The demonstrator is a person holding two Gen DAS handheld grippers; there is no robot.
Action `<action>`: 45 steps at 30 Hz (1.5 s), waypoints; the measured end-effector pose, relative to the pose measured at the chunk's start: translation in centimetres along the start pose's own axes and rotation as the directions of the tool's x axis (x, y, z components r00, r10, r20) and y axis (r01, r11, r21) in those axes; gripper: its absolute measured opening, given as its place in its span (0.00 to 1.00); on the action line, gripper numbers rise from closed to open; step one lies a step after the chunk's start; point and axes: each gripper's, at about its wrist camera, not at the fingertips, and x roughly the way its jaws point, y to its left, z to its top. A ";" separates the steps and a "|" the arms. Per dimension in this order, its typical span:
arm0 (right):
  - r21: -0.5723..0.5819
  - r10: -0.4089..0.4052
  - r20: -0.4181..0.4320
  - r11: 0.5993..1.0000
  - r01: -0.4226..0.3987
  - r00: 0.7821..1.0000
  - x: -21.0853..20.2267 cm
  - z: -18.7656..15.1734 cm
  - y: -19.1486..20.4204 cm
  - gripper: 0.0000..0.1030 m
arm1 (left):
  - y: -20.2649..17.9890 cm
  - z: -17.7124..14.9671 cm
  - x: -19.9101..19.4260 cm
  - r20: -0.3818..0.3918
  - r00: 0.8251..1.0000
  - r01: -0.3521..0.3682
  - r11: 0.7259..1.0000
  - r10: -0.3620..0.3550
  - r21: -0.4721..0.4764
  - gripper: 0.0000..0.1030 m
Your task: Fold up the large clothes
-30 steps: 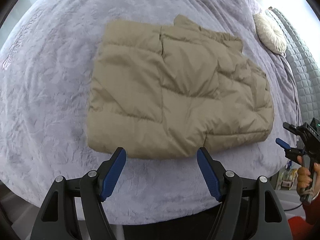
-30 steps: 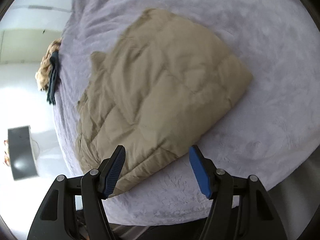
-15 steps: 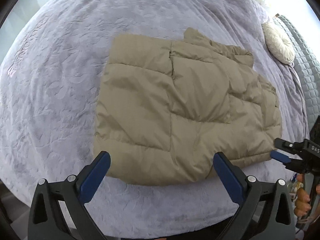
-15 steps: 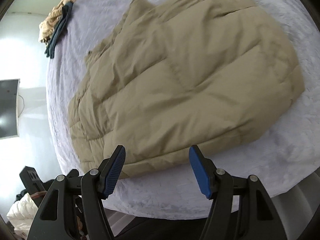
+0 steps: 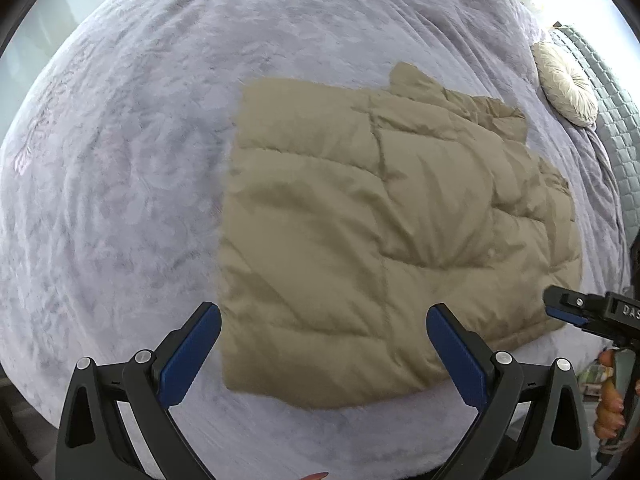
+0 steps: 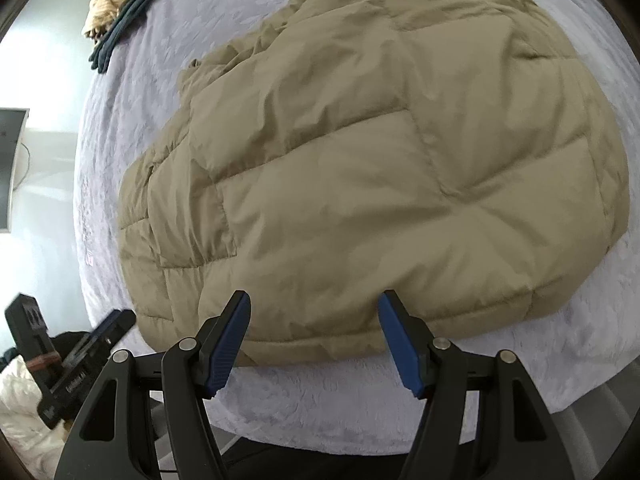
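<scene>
One tan jacket [image 5: 380, 232] lay partly folded on the grey bedspread [image 5: 120, 200], filling the centre-right of the left wrist view, its long axis running left to right there. Its near hem sat just ahead of both tools. The left gripper [image 5: 324, 352], jaws spread to their widest and empty, straddled the hem's lower left corner. The right gripper [image 6: 316, 340], jaws parted about two-thirds and empty, hovered over the hem at lower centre of its own view, seemingly the closer.
</scene>
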 end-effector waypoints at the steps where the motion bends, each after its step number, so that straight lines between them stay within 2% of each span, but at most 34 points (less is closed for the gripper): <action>1: -0.011 -0.008 0.006 1.000 0.008 1.000 0.2 0.1 0.4 0.68 | 0.4 0.3 0.2 0.007 1.000 -0.004 1.000 0.004 -0.001 1.00; 3: -0.035 -0.030 0.018 0.999 0.031 0.999 0.4 0.1 0.8 0.66 | 1.2 0.8 0.6 0.007 1.000 0.001 1.000 -0.001 -0.010 1.00; 5: -0.055 -0.051 0.017 0.997 0.052 0.999 0.9 0.1 1.3 0.49 | 1.9 1.3 1.1 0.012 1.000 0.006 1.000 -0.005 -0.014 1.00; 7: -0.066 -0.069 0.003 0.995 0.069 0.998 1.5 0.2 1.5 0.43 | 2.6 1.9 1.5 0.028 1.000 -0.006 1.000 0.006 -0.004 1.00; 11: -0.073 -0.096 -0.004 0.993 0.096 0.995 2.1 0.3 1.5 0.40 | 4.3 3.0 1.8 0.098 0.995 -0.004 1.000 0.003 0.014 1.00; 15: -0.076 -0.113 -0.015 0.991 0.112 0.993 2.5 0.3 1.3 0.40 | 7.0 4.4 3.5 0.079 0.990 0.118 0.993 -0.116 -0.025 1.00; 16: -0.077 -0.116 -0.017 0.991 0.114 0.993 2.5 0.4 1.3 0.40 | 7.5 4.6 4.3 0.059 0.982 0.183 0.982 -0.181 -0.034 1.00; 17: -0.077 -0.118 -0.017 0.990 0.116 0.993 2.7 0.4 1.3 0.40 | 8.1 4.9 5.4 0.032 0.966 0.259 0.965 -0.258 -0.050 1.00; 18: -0.075 -0.119 -0.018 0.990 0.118 0.993 2.8 0.4 1.3 0.40 | 8.4 5.0 6.1 0.017 0.952 0.305 0.950 -0.304 -0.063 1.00; 21: -0.069 -0.121 -0.024 0.991 0.119 0.992 3.3 0.6 1.3 0.40 | 8.3 5.7 8.6 -0.048 0.901 0.426 0.901 -0.431 -0.081 1.00; 22: -0.069 -0.120 -0.025 0.991 0.118 0.993 3.3 0.7 1.3 0.40 | 8.0 5.9 9.2 -0.064 0.885 0.456 0.886 -0.461 -0.081 1.00; 23: -0.070 -0.119 -0.023 0.991 0.117 0.993 3.2 0.6 1.3 0.40 | 7.4 6.2 10.0 -0.090 0.861 0.495 0.865 -0.501 -0.079 1.00; 24: -0.073 -0.118 -0.020 0.991 0.116 0.993 3.1 0.7 1.3 0.40 | 6.8 6.4 10.6 -0.108 0.848 0.513 0.855 -0.519 -0.076 1.00; 25: -0.078 -0.117 -0.008 0.990 0.116 0.993 2.7 0.7 1.2 0.40 | 6.0 6.7 11.4 -0.132 0.841 0.520 0.852 -0.524 -0.064 1.00; 28: -0.094 -0.119 0.056 0.988 0.124 0.991 1.3 1.2 1.0 0.40 | 4.0 6.9 13.0 -0.181 0.841 0.515 0.857 -0.509 -0.018 1.00; 31: -0.099 -0.109 0.122 0.988 0.121 0.987 0.3 2.2 0.5 0.39 | 3.9 6.9 13.8 -0.183 0.842 0.513 0.858 -0.508 -0.019 0.99; 32: -0.098 -0.098 0.141 0.989 0.112 0.985 0.1 2.6 0.3 0.30 | 4.0 6.8 13.7 -0.176 0.846 0.509 0.861 -0.502 -0.009 0.88; 33: -0.097 -0.080 0.160 0.991 0.096 0.984 0.1 3.2 0.0 0.24 | 4.0 6.7 13.6 -0.178 0.851 0.504 0.864 -0.494 0.010 0.68; 34: -0.093 -0.072 0.172 0.992 0.089 0.982 0.1 3.5 -0.1 0.21 | 4.0 6.7 13.5 -0.186 0.844 0.516 0.857 -0.504 0.019 0.57; 35: -0.092 -0.060 0.187 0.993 0.078 0.981 0.1 3.8 -0.1 0.19 | 4.1 6.7 13.4 -0.197 0.818 0.550 0.835 -0.540 -0.003 0.42; 36: -0.093 -0.038 0.204 0.994 0.058 0.978 0.2 4.3 -0.2 0.17 | 4.1 6.6 13.2 -0.200 0.812 0.556 0.831 -0.548 -0.017 0.38; 40: -0.123 -0.015 0.226 0.991 0.044 0.974 1.8 5.6 0.4 0.14 | 2.4 6.7 11.2 -0.190 0.849 0.505 0.863 -0.492 0.024 0.30; 45: -0.126 0.012 0.191 0.992 0.012 0.982 4.4 7.1 -0.2 0.14 | 0.1 7.3 6.0 -0.153 0.857 0.504 0.862 -0.492 0.056 0.27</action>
